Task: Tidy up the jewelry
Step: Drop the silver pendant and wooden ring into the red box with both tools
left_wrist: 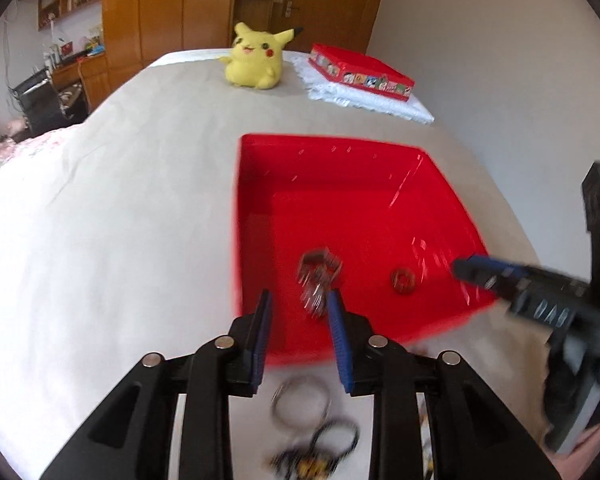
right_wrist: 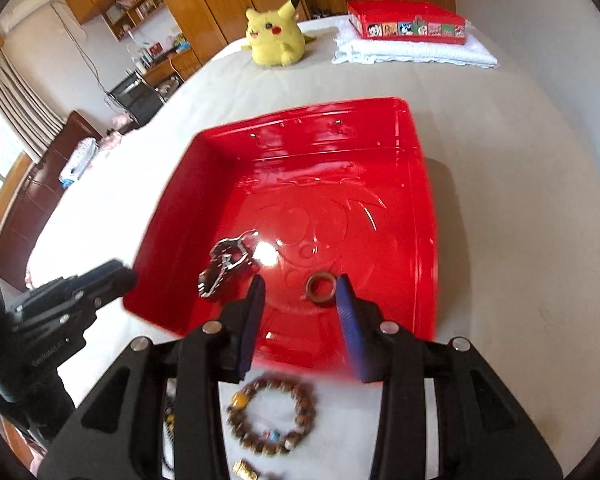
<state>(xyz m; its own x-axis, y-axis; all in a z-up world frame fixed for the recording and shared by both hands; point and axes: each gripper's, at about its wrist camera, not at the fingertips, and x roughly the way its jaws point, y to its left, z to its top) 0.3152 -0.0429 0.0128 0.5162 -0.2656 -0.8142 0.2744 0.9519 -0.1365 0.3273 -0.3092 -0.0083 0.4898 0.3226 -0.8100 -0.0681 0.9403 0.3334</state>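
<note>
over the red tray, both tongs apart

above the near edge of the red tray (right_wrist: 420,216) on the bed (left_wrist: 120,200) we hold both tongs level and pointing forward, tilted slightly down toward the tray floor. the left tongs (left_wrist: 300,320) stand apart with nothing between the blue pads; past them, in the tray, lies a silvery chain piece (left_wrist: 318,280), blurred. the right tongs (right_wrist: 302,312) are apart as well and grip nothing; a brown ring (right_wrist: 321,289) lies on the tray floor just beyond their tips, near the right pad. in the left wrist view the right tongs reach in from the right over the tray's right wall; in the right wrist view the left tongs come in from the left at the tray's near left corner, and its body carries small white lettering that we cannot read for certain.

on the bed just short of the tray lie a wooden bead bracelet (right_wrist: 272,416), a silver bangle (left_wrist: 300,398) and a dark blurred piece (left_wrist: 320,448). far off sit a yellow plush toy (left_wrist: 256,58) and a red box (left_wrist: 360,70) with cartoon pictures along its side, resting on a folded white cloth (left_wrist: 372,100).
</note>
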